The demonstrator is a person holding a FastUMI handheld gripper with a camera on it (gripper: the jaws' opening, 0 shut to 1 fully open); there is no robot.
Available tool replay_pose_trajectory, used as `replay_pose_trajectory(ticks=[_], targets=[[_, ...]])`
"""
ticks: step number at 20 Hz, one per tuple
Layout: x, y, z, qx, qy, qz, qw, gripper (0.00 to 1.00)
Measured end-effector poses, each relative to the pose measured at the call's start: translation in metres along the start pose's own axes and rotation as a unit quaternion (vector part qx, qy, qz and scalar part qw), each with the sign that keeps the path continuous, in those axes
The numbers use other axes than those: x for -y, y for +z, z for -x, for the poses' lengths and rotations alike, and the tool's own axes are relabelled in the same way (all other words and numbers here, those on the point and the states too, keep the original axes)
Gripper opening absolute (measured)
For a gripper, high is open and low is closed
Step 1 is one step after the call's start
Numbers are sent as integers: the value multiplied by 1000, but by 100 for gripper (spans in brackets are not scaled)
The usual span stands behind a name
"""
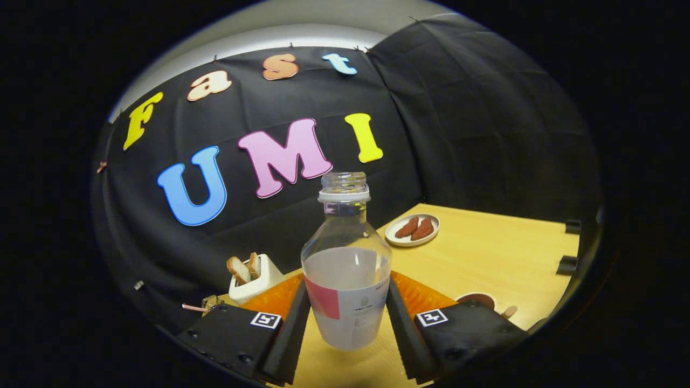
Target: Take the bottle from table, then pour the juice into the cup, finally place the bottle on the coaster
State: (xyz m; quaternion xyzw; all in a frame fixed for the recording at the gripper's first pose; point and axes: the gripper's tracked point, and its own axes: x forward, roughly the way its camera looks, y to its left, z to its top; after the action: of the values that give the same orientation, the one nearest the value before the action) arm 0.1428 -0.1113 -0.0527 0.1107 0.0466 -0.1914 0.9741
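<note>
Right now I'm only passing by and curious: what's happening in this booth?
A person's handheld gripper has its two fingers closed against the sides of an uncapped bottle, part full of pale liquid. The bottle looks tilted, and its base seems just above the wooden table. Beyond it sit a plate of snacks and a white toaster with bread. A cup stands beside the right finger.
</note>
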Motion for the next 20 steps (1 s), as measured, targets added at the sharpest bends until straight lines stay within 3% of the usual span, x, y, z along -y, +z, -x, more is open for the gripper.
replay_pose_trajectory(ticks=[4,7,14,20], targets=[[-17,15,-20,40,-19,108,993,76],[-34,17,-40,69,-18,155,985,76],[-38,-32,-97,65,-42,195,978,76],[-29,-84,-139,41,-54,189,980,76]])
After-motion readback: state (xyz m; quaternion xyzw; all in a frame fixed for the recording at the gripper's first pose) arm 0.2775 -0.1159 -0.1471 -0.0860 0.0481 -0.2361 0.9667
